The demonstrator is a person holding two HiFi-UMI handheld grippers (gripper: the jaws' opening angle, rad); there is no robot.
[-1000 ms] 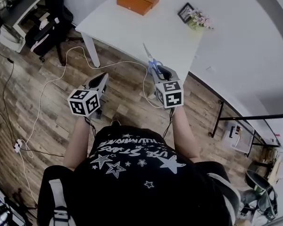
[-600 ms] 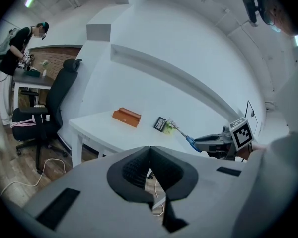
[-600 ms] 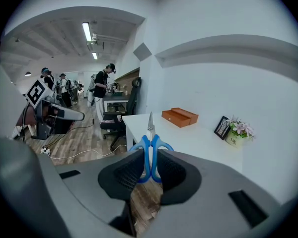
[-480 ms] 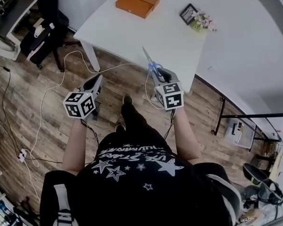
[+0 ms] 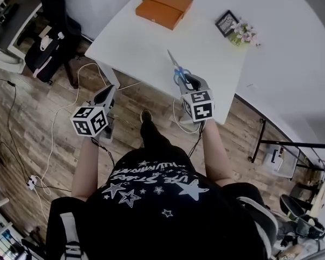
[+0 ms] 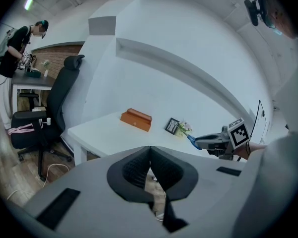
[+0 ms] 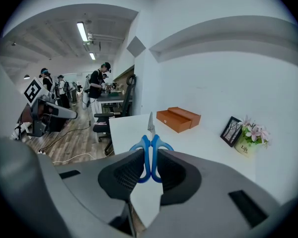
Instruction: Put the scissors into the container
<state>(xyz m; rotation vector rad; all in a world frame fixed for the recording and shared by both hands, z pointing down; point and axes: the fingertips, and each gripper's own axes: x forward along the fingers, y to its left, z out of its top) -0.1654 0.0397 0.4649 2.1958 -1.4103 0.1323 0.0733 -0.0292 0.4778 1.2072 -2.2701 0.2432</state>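
Note:
My right gripper [image 5: 187, 82] is shut on blue-handled scissors [image 5: 176, 69], whose closed blades point over the near edge of the white table [image 5: 151, 42]. In the right gripper view the scissors [image 7: 150, 148] stand upright between the pads, blades aimed at the orange container [image 7: 178, 119]. That orange container [image 5: 164, 7] lies at the table's far side, its lid closed. My left gripper [image 5: 105, 97] hangs over the wooden floor left of the table, shut and holding nothing; in the left gripper view its pads [image 6: 150, 170] meet.
A small picture frame [image 5: 226, 22] and a flower pot [image 5: 241, 34] stand at the table's far right. A black office chair [image 5: 49, 31] and white cables [image 5: 59, 107] lie on the floor to the left. People work at a desk [image 7: 102, 90] beyond.
The table and container have drawn closer as the person stepped forward. My right gripper has carried the scissors further over the table edge. The left gripper stayed low.

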